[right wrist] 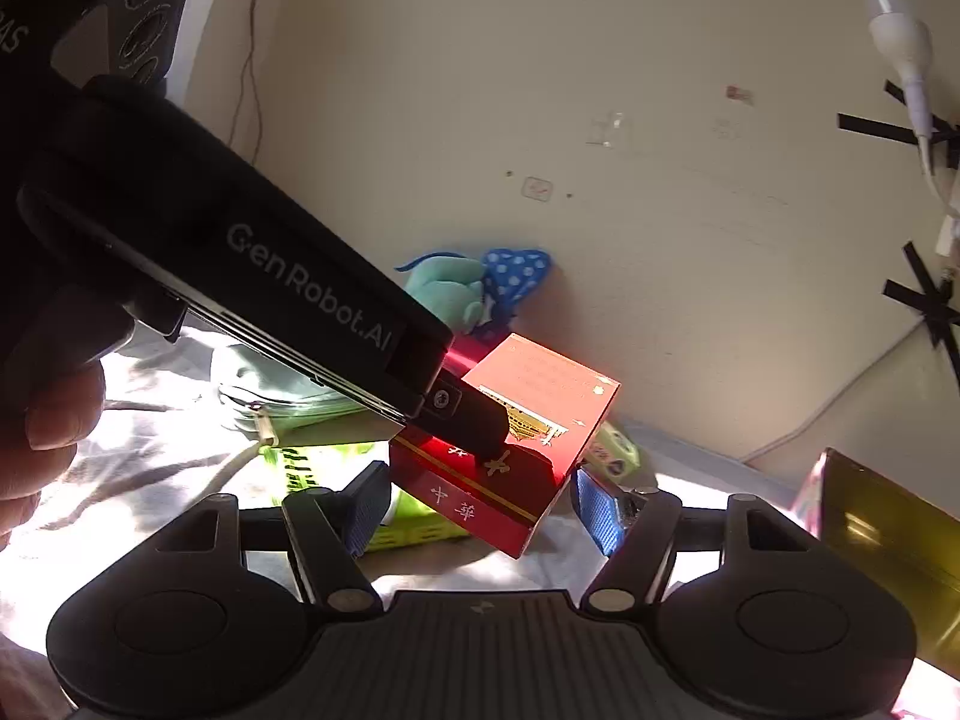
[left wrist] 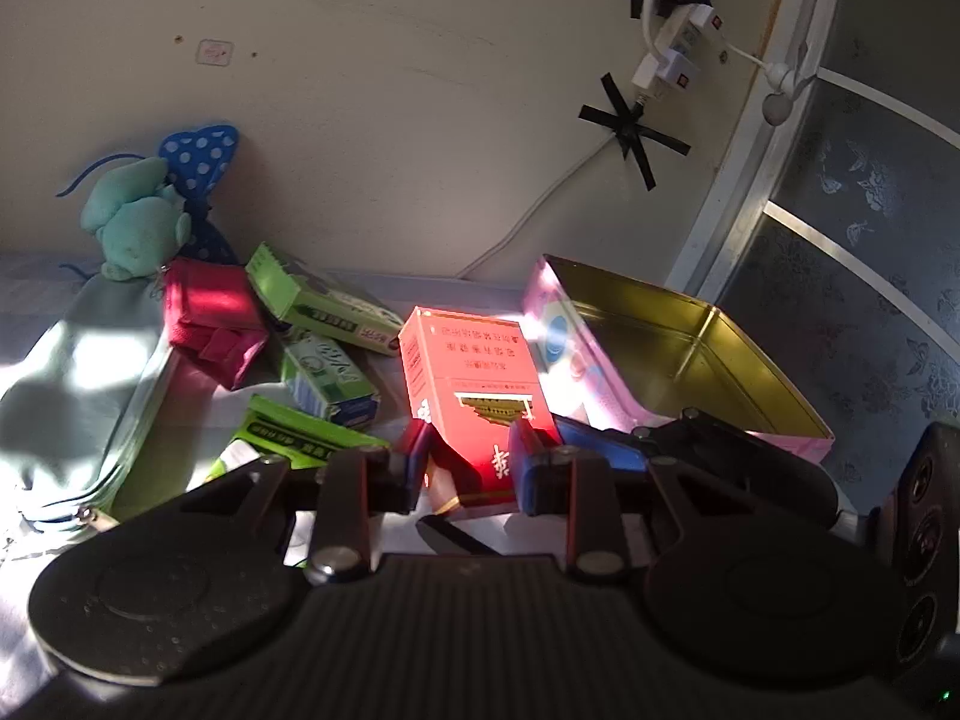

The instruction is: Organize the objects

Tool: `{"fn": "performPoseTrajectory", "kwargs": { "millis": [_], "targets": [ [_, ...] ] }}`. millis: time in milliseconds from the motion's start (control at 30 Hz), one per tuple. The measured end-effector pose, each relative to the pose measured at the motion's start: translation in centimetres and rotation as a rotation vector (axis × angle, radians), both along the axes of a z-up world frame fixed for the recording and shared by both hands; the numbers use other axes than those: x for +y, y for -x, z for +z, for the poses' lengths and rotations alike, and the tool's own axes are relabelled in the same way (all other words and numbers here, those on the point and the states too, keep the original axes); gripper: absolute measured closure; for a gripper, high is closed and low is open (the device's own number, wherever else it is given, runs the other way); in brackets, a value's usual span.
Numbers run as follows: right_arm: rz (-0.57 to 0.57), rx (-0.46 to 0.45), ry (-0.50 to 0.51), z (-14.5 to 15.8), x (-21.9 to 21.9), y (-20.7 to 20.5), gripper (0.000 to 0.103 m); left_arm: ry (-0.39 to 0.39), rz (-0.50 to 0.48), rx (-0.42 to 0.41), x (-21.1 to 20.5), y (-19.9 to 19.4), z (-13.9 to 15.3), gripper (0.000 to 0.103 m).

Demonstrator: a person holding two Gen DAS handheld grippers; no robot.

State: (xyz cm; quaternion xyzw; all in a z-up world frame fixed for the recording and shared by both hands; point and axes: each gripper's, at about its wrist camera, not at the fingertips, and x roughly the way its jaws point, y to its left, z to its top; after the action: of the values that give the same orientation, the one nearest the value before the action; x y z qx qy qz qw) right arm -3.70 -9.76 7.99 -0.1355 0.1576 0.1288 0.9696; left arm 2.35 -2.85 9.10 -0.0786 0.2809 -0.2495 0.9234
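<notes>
The left gripper (left wrist: 471, 462) has its blue-padded fingers (left wrist: 534, 468) clamped on the lower end of a red cigarette box (left wrist: 471, 378), which is lifted off the cloth-covered surface (right wrist: 150, 456) and tilted, with its printed text reading upside down from the left wrist view. From the right wrist view you can see that same red box (right wrist: 528, 420) up in the air with the left gripper's black body (right wrist: 240, 276) reaching across in front of it. The right gripper (right wrist: 480, 510) sits just below the box with its fingers (right wrist: 594, 510) spread wide on either side, not touching anything. Just to the right of the box is an open pink tin (left wrist: 690, 354) with a gold inside, nothing in it that I can make out. Off to the left there's a pile: three green boxes (left wrist: 324, 300), a magenta pouch (left wrist: 210, 324), a pale green zip case (left wrist: 78, 384) and a teal plush toy (left wrist: 135, 216) leaning against the wall (left wrist: 420, 120).
</notes>
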Motion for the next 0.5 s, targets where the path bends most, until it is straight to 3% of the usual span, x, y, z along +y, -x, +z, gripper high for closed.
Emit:
{"fn": "performPoseTrajectory", "kwargs": {
  "millis": [233, 433, 500],
  "targets": [
    [-0.246, -0.032, -0.031, 0.8, -11.5, 1.1, 0.043, -0.041, -0.203, -0.033, -13.5, -3.7, 1.1, 0.072],
    [-0.380, 0.006, -0.068, -0.7, -17.9, -0.3, 0.043, -0.100, -0.261, -0.028, -21.5, -6.2, 0.3, 0.071],
    [-0.433, 0.010, -0.075, -1.4, -19.2, -0.9, 0.028, -0.150, -0.233, -0.026, -22.8, -6.8, -0.2, 0.069]
  ]
}}
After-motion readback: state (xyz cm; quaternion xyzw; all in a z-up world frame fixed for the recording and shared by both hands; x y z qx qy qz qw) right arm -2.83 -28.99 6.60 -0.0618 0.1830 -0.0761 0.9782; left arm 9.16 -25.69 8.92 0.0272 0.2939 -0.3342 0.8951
